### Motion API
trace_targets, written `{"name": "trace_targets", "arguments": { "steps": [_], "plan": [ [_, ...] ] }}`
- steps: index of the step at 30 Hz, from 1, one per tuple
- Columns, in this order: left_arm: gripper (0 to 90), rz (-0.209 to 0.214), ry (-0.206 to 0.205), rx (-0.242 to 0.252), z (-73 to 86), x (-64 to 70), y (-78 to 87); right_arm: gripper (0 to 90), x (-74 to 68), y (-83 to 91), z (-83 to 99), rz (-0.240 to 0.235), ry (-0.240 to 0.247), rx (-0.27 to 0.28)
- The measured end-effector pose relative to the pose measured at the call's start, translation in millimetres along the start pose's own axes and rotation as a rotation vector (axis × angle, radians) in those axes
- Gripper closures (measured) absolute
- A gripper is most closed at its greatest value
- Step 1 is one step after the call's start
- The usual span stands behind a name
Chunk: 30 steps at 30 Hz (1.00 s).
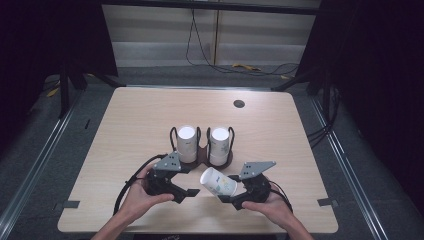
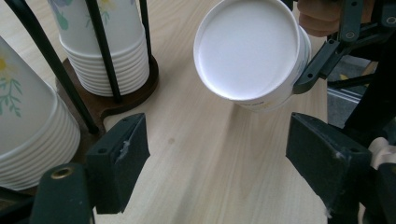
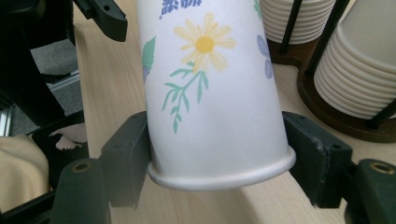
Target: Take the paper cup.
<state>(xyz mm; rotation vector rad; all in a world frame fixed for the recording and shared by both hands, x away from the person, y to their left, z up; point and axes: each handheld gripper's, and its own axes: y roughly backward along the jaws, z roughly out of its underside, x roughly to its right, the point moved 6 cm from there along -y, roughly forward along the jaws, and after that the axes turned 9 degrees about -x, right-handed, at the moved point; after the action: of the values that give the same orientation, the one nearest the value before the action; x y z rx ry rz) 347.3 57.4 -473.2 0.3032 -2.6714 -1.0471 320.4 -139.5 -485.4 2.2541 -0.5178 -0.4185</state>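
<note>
A white paper cup (image 1: 218, 182) printed with a yellow daisy lies tilted above the table, near its rim clamped between the jaws of my right gripper (image 1: 227, 189). In the right gripper view the cup (image 3: 210, 88) runs away from the camera, with the right gripper (image 3: 217, 158) shut on it. The cup's closed white bottom (image 2: 252, 49) faces my left gripper (image 2: 217, 163), whose jaws stand wide apart with nothing between them. In the high view the left gripper (image 1: 189, 181) sits just left of the cup, not touching it.
A dark wooden holder (image 1: 204, 155) with black wire posts stands behind the grippers, carrying two upside-down cup stacks (image 1: 187, 144) (image 1: 219, 146). The stacks (image 2: 109, 46) (image 3: 364, 70) are close to both grippers. A round grommet (image 1: 239, 103) sits at the table's back.
</note>
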Motion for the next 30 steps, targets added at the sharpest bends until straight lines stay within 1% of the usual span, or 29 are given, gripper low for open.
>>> {"name": "trace_targets", "arguments": {
  "steps": [2, 4, 6, 7, 9, 10, 12, 13, 15, 18, 20, 21, 24, 26, 27, 30],
  "plan": [
    [19.8, 0.018, 0.013, -0.007, 0.9, -0.5, -0.4, 28.6, 0.3, -0.1, -1.9, 0.001, 0.015, -0.017],
    [19.3, 0.029, 0.017, -0.011, 1.8, -0.3, -1.1, 28.7, -0.4, 0.1, -3.3, -0.006, 0.023, -0.027],
    [17.5, 0.037, 0.022, -0.021, 2.6, 0.1, -1.9, 28.8, -1.2, -0.2, -4.9, -0.005, 0.036, -0.037],
    [16.7, 0.039, 0.023, -0.019, 2.4, 0.4, -2.5, 28.9, -0.5, -0.8, -5.3, -0.002, 0.036, -0.046],
    [16.7, 0.047, 0.011, -0.023, 1.9, 1.5, -3.0, 28.9, 2.4, -3.1, -5.8, 0.03, 0.033, -0.085],
    [16.6, 0.045, 0.004, -0.025, 1.6, 2.0, -2.6, 28.9, 3.0, -4.1, -6.6, 0.022, 0.041, -0.089],
    [16.2, 0.051, 0.006, -0.025, 1.1, 2.9, -2.4, 28.9, 2.2, -5.4, -8.3, 0.007, 0.057, -0.101],
    [15.8, 0.057, -0.001, -0.03, 1.3, 3.0, -1.9, 28.9, 1.6, -6.2, -8.4, 0.008, 0.064, -0.111],
    [15.9, 0.056, 0.0, -0.03, 1.2, 3.0, -2.6, 28.9, -0.7, -7.6, -9.1, 0.005, 0.085, -0.135],
    [15.9, 0.06, 0.001, -0.048, 2.0, 3.1, -3.1, 28.8, -3.7, -10.3, -10.0, -0.012, 0.106, -0.143],
    [16.0, 0.075, -0.005, -0.049, 1.9, 4.8, -4.3, 28.8, -4.3, -12.1, -9.3, -0.015, 0.105, -0.154],
    [16.3, 0.074, -0.015, -0.062, 2.0, 5.1, -4.6, 28.9, -3.7, -13.8, -8.7, -0.015, 0.106, -0.166],
    [19.9, 0.092, -0.022, -0.06, 0.5, 7.1, -6.6, 28.9, -3.7, -16.5, -8.0, -0.009, 0.114, -0.213],
    [21.4, 0.107, -0.023, -0.066, -0.9, 8.3, -8.3, 28.8, -5.0, -16.9, -9.6, -0.015, 0.131, -0.219],
    [21.5, 0.107, -0.026, -0.074, -0.9, 8.4, -8.3, 28.8, -5.5, -16.9, -11.0, -0.017, 0.141, -0.226],
    [22.2, 0.13, -0.024, -0.086, -1.5, 10.0, -9.5, 28.8, -6.5, -17.8, -13.0, -0.006, 0.162, -0.249]
  ]
}}
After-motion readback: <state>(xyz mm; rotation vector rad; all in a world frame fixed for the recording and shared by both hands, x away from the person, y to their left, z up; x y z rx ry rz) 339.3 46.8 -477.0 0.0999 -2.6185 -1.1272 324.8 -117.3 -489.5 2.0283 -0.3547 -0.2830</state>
